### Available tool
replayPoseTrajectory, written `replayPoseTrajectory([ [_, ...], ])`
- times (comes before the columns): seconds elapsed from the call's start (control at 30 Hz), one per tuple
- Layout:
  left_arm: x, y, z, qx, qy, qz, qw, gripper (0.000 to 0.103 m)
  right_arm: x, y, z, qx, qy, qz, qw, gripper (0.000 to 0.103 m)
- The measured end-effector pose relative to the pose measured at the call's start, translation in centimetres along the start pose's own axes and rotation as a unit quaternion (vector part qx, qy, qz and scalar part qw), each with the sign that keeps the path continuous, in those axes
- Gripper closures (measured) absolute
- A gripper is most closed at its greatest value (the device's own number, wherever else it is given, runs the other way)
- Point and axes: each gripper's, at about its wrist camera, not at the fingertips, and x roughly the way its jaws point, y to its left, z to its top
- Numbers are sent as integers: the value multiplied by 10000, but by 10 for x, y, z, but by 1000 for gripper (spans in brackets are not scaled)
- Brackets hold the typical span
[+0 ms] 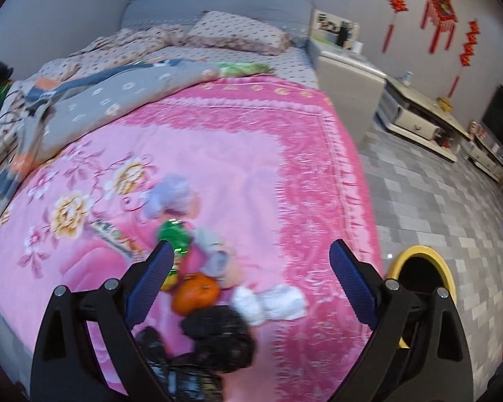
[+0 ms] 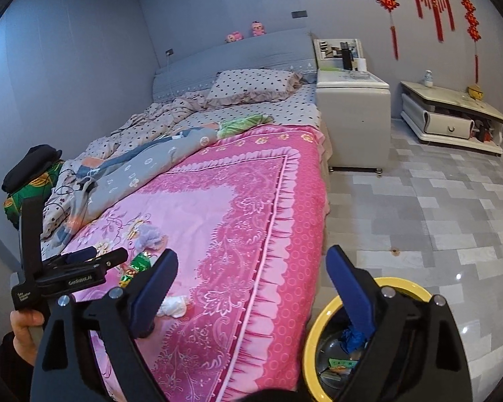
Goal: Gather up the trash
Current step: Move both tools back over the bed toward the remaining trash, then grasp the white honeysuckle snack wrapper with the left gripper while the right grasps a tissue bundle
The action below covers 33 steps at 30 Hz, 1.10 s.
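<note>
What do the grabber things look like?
Each gripper is black with two blue, bumpy-textured pads and round silver bolts at the joints. That holds for the left gripper and the right gripper. In the right view, the left one's black handle bears small white lettering, and the hand holding it has a dark sleeve.

The middle of the pink bedspread (image 2: 198,207) lies bare, so there's open room to reach across it. Near the foot a cluster crowds the way: a green wrapper (image 1: 174,236), an orange (image 1: 196,291), white tissues (image 1: 268,301) and black crumpled plastic (image 1: 218,335). Beside the bed the tiled floor (image 2: 436,207) is open, with the yellow-rimmed bin (image 2: 310,345) standing close against the bed's edge.
</note>
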Motion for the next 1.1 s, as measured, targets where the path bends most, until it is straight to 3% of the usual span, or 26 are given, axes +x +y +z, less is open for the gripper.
replayPoseTrajectory([
  [0.33,36,105,3,-928,518,553,9928,13,49,60,-14,-520,459,485,9964,16],
  [0.67,82,179,1,-1865,1049,604,9750,13,104,94,-40,-1195,1067,898,9830,16],
  [0.8,96,198,1,-2216,1184,523,9665,13,119,117,-58,-2143,1262,1171,9615,16],
  [1.1,131,215,0,-2524,1490,380,9553,13,153,152,-100,-3983,1618,1385,8922,17],
])
